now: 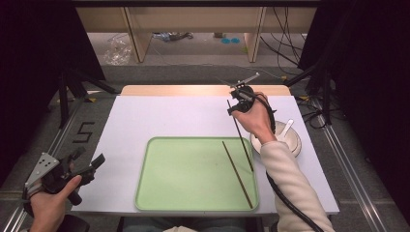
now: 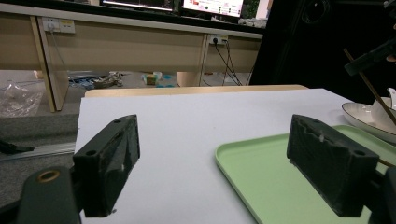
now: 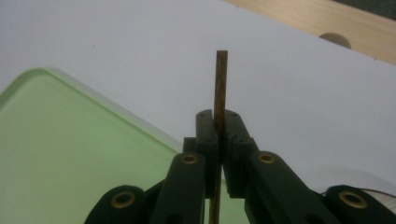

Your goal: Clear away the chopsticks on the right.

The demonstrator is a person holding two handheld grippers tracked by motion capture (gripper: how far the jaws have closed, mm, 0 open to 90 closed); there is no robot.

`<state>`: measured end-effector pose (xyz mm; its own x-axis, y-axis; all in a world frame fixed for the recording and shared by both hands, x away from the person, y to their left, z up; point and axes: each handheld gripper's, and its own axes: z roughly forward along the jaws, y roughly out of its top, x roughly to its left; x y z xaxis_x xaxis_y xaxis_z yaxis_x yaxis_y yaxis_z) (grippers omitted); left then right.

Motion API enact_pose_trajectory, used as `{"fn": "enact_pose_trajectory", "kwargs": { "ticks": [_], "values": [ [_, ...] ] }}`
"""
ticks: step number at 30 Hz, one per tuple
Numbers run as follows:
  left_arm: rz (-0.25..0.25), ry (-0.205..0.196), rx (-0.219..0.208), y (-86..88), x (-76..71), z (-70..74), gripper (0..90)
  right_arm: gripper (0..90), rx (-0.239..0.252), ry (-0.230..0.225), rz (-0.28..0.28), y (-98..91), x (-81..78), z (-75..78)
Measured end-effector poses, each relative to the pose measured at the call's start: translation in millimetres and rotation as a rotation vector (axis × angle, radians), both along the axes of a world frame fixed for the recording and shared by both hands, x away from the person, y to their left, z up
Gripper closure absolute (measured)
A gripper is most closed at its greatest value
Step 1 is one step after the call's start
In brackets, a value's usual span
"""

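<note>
Right gripper (image 1: pixel 236 104) fingers pinching one chopstick (image 1: pixel 240 136) over tray (image 1: pixel 159 183) right edge; second chopstick (image 1: pixel 237 174) lies inside tray. Bowl (image 1: pixel 294 145) just right of tray. Left gripper (image 1: pixel 80 166) fingers spread, left of tray.

Left hand-held gripper (image 2: pixel 212 163) with its jaws spread wide above the white bench (image 2: pixel 196 121).

Its two black pads (image 2: pixel 114 158) stand well apart with nothing between them; the right one hangs over the near-left corner of the green tray (image 2: pixel 271 182). Near the bench's right edge sits a white bowl (image 2: pixel 362 119) with a white spoon (image 2: pixel 391 100) in it. Above the bowl the right hand-held gripper (image 2: pixel 373 58) clamps a thin brown chopstick (image 2: pixel 373 95), which slants down in front of the bowl.
</note>
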<state>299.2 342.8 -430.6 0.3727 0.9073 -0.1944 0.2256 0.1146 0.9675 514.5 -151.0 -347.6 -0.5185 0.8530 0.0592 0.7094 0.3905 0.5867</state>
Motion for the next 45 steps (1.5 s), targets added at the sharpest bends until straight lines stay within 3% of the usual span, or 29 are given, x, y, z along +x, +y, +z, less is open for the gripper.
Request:
{"fn": "enact_pose_trajectory", "kwargs": {
  "ticks": [3,6,8,17,27,28,29,30,31,32,35,36,45],
  "values": [
    [-0.016,-0.016,0.007,0.9,1.4,-0.6,16.9,87.8,0.004,0.036,-0.035,1.5,-1.3,-3.9],
    [-0.006,-0.006,0.003,0.1,0.5,-0.1,17.0,87.8,-0.003,0.052,-0.042,-0.1,-1.1,-7.5],
    [-0.01,-0.012,0.0,0.3,0.9,-0.5,16.9,87.8,-0.001,0.116,-0.097,3.0,-2.9,-9.6],
    [-0.016,-0.015,0.005,0.8,1.3,-0.6,17.1,87.7,-0.037,0.229,-0.144,4.6,-4.2,-29.6],
    [-0.016,-0.015,0.005,0.6,1.4,-0.5,17.1,87.7,-0.059,0.278,-0.143,3.1,-9.5,-52.1],
    [-0.017,-0.015,0.006,0.8,1.4,-0.5,17.1,87.7,-0.071,0.266,-0.109,1.3,-8.9,-54.6],
    [-0.018,-0.016,0.006,0.9,1.4,-0.5,17.1,87.7,-0.063,0.294,-0.137,3.4,-11.1,-55.8],
    [-0.017,-0.015,0.006,0.7,1.3,-0.5,17.2,87.7,-0.073,0.283,-0.119,2.4,-11.4,-59.0],
    [-0.017,-0.015,0.004,0.5,1.3,-0.5,17.2,87.7,-0.069,0.301,-0.132,3.6,-12.9,-60.3],
    [-0.016,-0.014,0.004,0.4,1.3,-0.4,17.2,87.7,-0.075,0.284,-0.102,1.7,-12.2,-62.3],
    [-0.017,-0.016,0.004,0.4,1.2,-0.2,17.2,87.6,-0.069,0.314,-0.142,4.2,-14.2,-66.6],
    [-0.017,-0.016,0.004,0.4,1.2,-0.3,17.2,87.7,-0.08,0.294,-0.094,1.6,-13.0,-69.0],
    [-0.018,-0.016,0.002,0.4,1.3,-0.3,17.2,87.6,-0.086,0.317,-0.098,5.4,-13.9,-76.5]
  ]
}}
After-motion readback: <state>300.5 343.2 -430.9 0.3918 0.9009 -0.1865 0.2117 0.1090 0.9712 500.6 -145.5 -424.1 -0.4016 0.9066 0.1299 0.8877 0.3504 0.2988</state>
